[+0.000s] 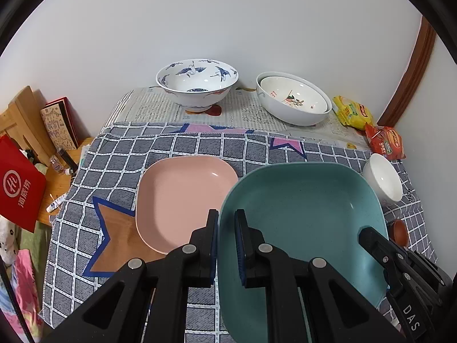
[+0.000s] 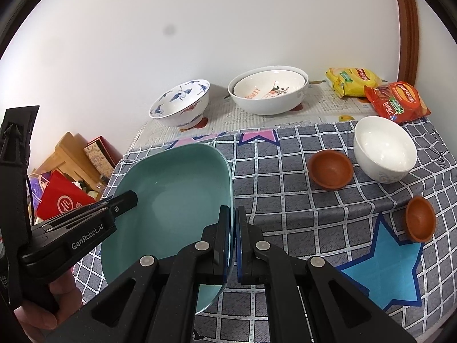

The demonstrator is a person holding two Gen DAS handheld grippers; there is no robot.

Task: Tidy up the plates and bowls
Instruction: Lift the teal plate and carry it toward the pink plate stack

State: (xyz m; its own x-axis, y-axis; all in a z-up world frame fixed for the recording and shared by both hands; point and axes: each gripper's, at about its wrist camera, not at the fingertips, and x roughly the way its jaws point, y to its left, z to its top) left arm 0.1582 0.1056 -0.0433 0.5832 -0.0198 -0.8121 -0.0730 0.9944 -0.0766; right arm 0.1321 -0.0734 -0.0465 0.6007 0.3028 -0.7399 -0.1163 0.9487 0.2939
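My left gripper (image 1: 226,220) is shut on the left rim of a teal square plate (image 1: 302,217). My right gripper (image 2: 233,217) is shut on the same teal plate's (image 2: 177,197) right rim. The plate is held tilted above the checked cloth. A pink square plate (image 1: 182,197) lies on the cloth to the left, partly under the teal one. The right gripper (image 1: 371,237) shows in the left wrist view, and the left gripper (image 2: 125,200) shows in the right wrist view.
At the back stand a blue-patterned bowl (image 1: 197,81) and two nested white bowls (image 1: 294,100). A small white bowl (image 2: 384,148) and two brown small bowls (image 2: 330,170) (image 2: 420,221) sit at the right. Snack packets (image 2: 395,101) lie at the back right. Clutter (image 1: 22,183) lies left of the table.
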